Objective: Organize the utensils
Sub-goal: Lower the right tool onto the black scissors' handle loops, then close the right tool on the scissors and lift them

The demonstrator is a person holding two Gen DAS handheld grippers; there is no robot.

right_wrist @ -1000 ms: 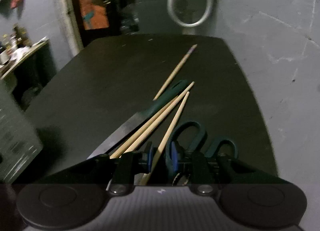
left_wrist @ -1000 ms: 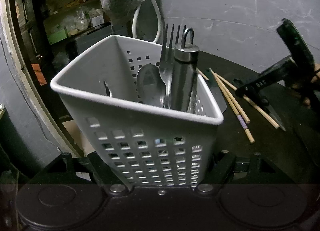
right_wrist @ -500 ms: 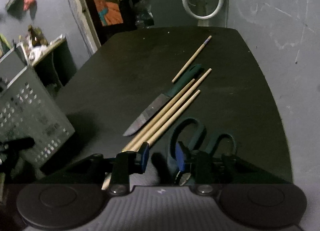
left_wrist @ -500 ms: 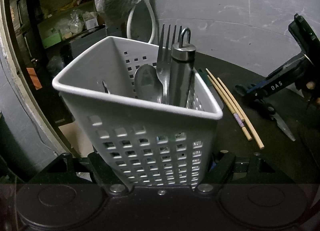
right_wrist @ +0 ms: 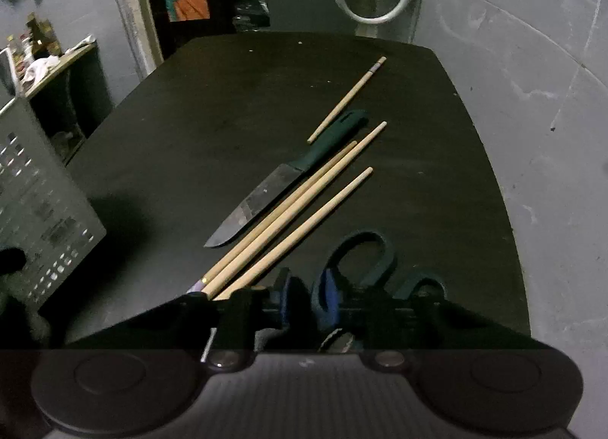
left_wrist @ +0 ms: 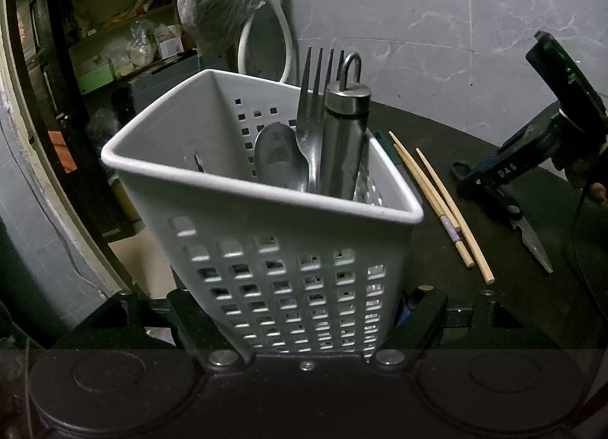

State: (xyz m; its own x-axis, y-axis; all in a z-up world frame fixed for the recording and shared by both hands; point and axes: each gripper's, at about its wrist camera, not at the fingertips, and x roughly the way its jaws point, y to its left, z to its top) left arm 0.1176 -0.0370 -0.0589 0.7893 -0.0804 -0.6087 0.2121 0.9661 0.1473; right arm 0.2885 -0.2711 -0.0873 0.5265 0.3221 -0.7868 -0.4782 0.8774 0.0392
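My left gripper (left_wrist: 304, 309) is shut on the lower part of a white perforated basket (left_wrist: 228, 233), a finger on each side. A fork (left_wrist: 315, 97), a spoon (left_wrist: 275, 154) and a steel cylinder with a loop (left_wrist: 344, 142) stand in it. My right gripper (right_wrist: 306, 298) points down at the black table (right_wrist: 228, 97), its blue pads closing with a narrow dark gap between them. Dark-handled scissors (right_wrist: 383, 249) lie right at its right pad; I see nothing pressed between the pads. Three chopsticks (right_wrist: 296, 211) and a green-handled knife (right_wrist: 266, 195) lie just left of it.
A fourth chopstick (right_wrist: 345, 100) lies farther back by the knife handle. The basket (right_wrist: 38, 192) stands at the table's left edge. A grey wall runs along the right, with a white hose (right_wrist: 372, 2) and cluttered shelves beyond the far end.
A second ago a chopstick lay between the right pads. The pads spread, the gripper drew back toward the scissors, and the pads have come close again. The basket has stayed in the left gripper.
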